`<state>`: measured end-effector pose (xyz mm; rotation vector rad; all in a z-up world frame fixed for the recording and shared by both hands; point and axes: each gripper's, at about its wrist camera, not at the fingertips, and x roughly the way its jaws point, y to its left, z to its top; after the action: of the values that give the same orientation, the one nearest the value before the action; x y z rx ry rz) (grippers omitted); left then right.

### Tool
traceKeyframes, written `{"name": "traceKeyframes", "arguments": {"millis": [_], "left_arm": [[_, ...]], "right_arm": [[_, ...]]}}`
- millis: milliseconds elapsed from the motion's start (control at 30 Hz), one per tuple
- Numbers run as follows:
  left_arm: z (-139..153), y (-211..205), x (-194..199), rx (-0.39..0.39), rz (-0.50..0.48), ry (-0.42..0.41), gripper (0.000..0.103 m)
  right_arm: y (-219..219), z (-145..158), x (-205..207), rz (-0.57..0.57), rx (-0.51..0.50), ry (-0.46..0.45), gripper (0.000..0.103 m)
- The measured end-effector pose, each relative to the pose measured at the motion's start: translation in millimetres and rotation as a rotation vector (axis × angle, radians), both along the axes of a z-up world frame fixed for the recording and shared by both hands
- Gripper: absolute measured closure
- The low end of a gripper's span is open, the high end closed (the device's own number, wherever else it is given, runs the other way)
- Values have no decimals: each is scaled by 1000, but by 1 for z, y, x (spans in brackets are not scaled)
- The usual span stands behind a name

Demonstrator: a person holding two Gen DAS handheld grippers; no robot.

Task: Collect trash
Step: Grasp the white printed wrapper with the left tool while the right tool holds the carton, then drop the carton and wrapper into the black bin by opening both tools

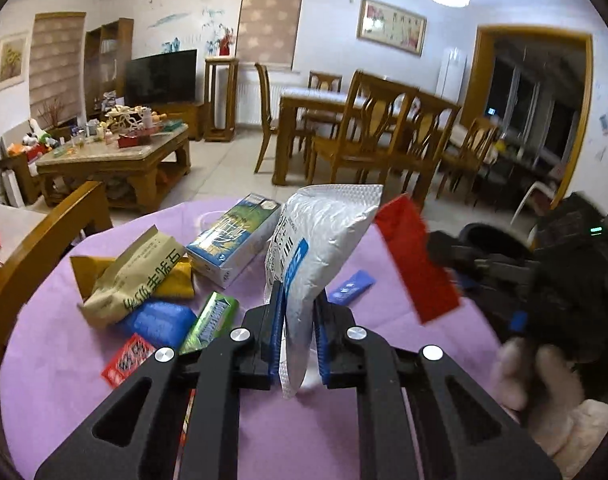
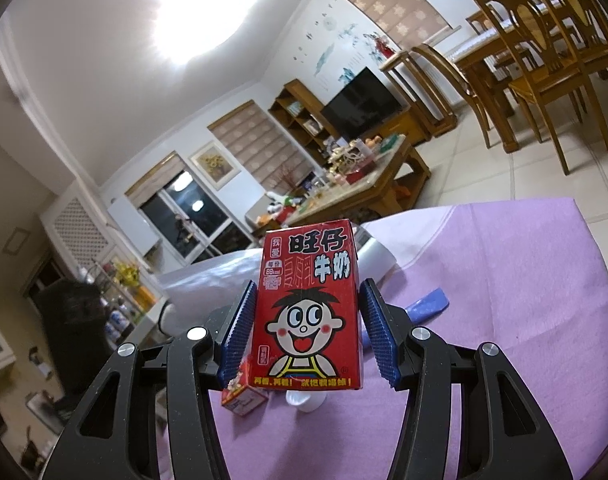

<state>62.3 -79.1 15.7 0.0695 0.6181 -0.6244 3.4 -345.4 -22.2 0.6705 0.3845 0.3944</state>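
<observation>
2 grippers are loaded: left gripper (image 1: 298,330) clamps the silver mailer bag (image 1: 320,240) upright between closed jaws, right gripper (image 2: 308,324) half-open around the red milk carton (image 2: 310,312).

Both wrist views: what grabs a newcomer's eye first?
The red milk carton with its cartoon face fills the centre of the right wrist view, clamped in the right gripper. In the left view, the left gripper pinches a white padded mailer above the purple tablecloth strewn with wrappers.
</observation>
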Motion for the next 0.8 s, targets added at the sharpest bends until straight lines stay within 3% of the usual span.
{"name": "traceKeyframes", "arguments": {"millis": [233,400,600,800], "left_arm": [[5,9,-26,-62,-3,2,88],[11,-12,-42,-93,-57,-11,88],[18,-103,-56,-143,-228,14,88],[8,-207,-71,-142,-408,67,88]], "right_arm": [[-14,3,-10,-3,26,9,50],[-67,17,-40,-96,14,51,50],[-156,35,-98,-265,-38,91,50],[-232,27,-155,-409,-77,157,50]]}}
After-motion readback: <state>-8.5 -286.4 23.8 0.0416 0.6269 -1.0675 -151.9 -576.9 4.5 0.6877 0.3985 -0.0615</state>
